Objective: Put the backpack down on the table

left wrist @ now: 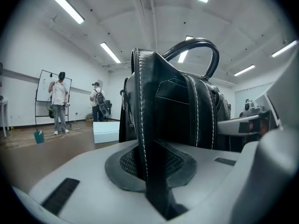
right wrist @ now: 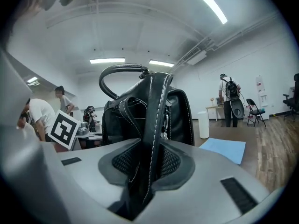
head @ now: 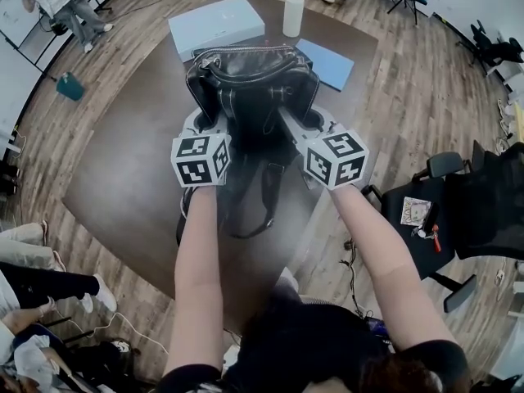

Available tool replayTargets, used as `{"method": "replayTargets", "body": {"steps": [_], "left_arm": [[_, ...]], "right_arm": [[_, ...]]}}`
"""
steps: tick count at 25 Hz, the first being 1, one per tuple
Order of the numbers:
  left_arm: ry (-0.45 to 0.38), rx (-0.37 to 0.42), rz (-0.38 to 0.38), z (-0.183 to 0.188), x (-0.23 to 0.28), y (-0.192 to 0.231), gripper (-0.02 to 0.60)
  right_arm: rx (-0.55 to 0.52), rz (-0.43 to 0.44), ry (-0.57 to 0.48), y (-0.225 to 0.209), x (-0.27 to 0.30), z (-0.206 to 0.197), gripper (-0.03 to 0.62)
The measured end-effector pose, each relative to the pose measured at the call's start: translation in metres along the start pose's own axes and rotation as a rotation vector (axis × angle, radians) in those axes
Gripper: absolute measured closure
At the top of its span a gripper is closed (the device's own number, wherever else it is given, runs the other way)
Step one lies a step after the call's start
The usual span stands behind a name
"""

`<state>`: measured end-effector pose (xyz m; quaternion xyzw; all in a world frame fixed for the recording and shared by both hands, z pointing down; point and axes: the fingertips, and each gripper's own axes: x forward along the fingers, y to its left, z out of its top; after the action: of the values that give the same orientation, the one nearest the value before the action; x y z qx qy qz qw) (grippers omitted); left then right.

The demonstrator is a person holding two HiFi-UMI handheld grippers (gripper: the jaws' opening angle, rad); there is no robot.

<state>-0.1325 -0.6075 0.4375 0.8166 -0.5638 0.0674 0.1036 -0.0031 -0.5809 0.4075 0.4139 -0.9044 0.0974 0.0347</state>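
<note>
A black leather backpack (head: pixel 250 80) with white stitching stands upright on the round brown table (head: pixel 123 178), its top handle up. Its shoulder straps (head: pixel 246 207) trail toward the near table edge. My left gripper (head: pixel 214 119) is at the bag's left side, shut on a black strap (left wrist: pixel 152 125) that runs up between its pads. My right gripper (head: pixel 304 121) is at the bag's right side, and its pads close on another stitched strap (right wrist: pixel 156 115). In each gripper view the bag fills the middle, just beyond the left gripper (left wrist: pixel 152 164) and the right gripper (right wrist: pixel 145 164).
Behind the bag lie a light blue box (head: pixel 216 24), a white cylinder (head: pixel 293 15) and a blue sheet (head: pixel 327 62). A black office chair (head: pixel 458 211) stands right of the table. People sit at the left, and two people (left wrist: pixel 60 101) stand by a whiteboard.
</note>
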Motion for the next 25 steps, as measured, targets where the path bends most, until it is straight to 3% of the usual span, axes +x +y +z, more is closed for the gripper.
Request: {"method": "replayTargets", "body": {"steps": [6, 8, 15, 23, 25], "left_arm": [[0.019, 0.01, 0.008, -0.004, -0.004, 0.009, 0.486], [0.02, 0.0, 0.013, -0.005, -0.007, 0.011, 0.432], [0.046, 0.018, 0.004, -0.01, -0.02, 0.005, 0.348], [0.075, 0.016, 0.025, -0.022, -0.053, -0.001, 0.325], [0.068, 0.008, 0.028, -0.024, -0.064, -0.004, 0.325]], "right_arm": [[-0.025, -0.029, 0.047, -0.004, -0.002, -0.007, 0.42], [-0.017, -0.031, 0.055, -0.006, -0.006, -0.006, 0.385], [-0.01, -0.037, 0.031, -0.002, -0.041, 0.001, 0.342], [0.055, -0.075, -0.029, 0.005, -0.093, 0.003, 0.352], [0.085, -0.106, -0.075, 0.005, -0.109, 0.005, 0.381]]}}
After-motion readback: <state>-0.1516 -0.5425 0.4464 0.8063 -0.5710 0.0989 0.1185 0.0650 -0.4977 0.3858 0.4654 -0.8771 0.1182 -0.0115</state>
